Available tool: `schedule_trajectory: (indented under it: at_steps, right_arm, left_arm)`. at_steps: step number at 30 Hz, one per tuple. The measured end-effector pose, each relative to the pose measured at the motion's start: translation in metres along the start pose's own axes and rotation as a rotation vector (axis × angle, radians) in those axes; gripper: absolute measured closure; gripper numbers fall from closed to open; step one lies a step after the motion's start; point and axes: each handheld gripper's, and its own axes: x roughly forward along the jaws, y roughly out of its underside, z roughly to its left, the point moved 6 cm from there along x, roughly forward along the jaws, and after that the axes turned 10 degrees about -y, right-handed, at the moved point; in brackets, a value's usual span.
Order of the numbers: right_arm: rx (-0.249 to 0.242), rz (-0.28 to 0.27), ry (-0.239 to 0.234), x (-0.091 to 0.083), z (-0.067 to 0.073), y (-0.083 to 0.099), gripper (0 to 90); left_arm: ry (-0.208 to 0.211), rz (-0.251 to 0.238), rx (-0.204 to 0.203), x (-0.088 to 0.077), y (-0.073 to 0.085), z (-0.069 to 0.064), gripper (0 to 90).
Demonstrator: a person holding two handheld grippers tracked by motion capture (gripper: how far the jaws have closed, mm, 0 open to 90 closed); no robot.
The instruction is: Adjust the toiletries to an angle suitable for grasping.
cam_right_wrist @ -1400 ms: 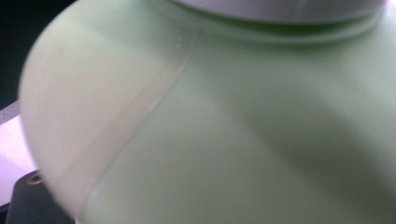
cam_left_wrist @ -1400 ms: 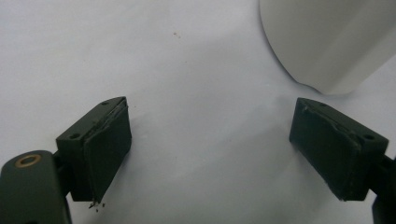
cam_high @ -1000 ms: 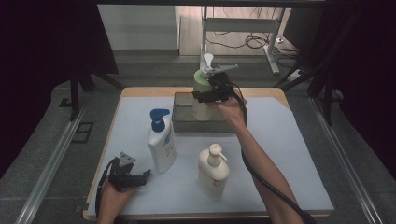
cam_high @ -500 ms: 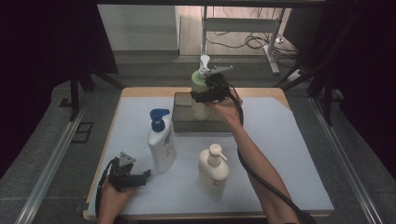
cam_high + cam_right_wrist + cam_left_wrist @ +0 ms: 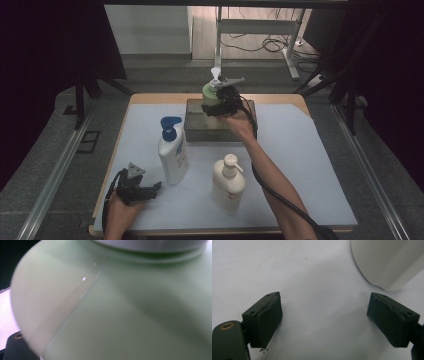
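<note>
A pale green pump bottle (image 5: 209, 93) with a white pump head hangs over the back of a grey bin (image 5: 196, 132) at the table's far middle. My right gripper (image 5: 220, 103) is shut on the bottle's body. In the right gripper view the green bottle (image 5: 125, 315) sits very close, its jaws hidden behind it. My left gripper (image 5: 156, 188) rests at the near left of the table, pointing right. Its jaws stand wide open over the white mat in the left gripper view (image 5: 324, 320), with nothing between them.
A white bottle with a blue pump (image 5: 173, 159) stands just right of the left gripper; its base (image 5: 387, 262) shows ahead of the left jaws. A cream pump bottle (image 5: 227, 185) stands at the near middle. A pale mat (image 5: 310, 165) covers the table.
The right gripper has sunk with the green bottle toward the grey bin and shifted slightly left. The left gripper has not moved.
</note>
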Motion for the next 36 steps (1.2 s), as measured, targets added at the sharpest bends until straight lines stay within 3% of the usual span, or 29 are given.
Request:
schedule_trajectory:
  at_steps: [22, 36]
  right_arm:
    - [0.011, 0.028, -0.017, 0.017, 0.001, 0.025, 12.2]
    - [-0.008, 0.035, -0.003, 0.019, 0.003, 0.027, 9.0]
  left_arm:
    - [0.0, 0.0, -0.001, 0.0, 0.0, 0.0, 13.0]
    - [-0.001, -0.002, 0.0, 0.0, 0.0, 0.0, 13.0]
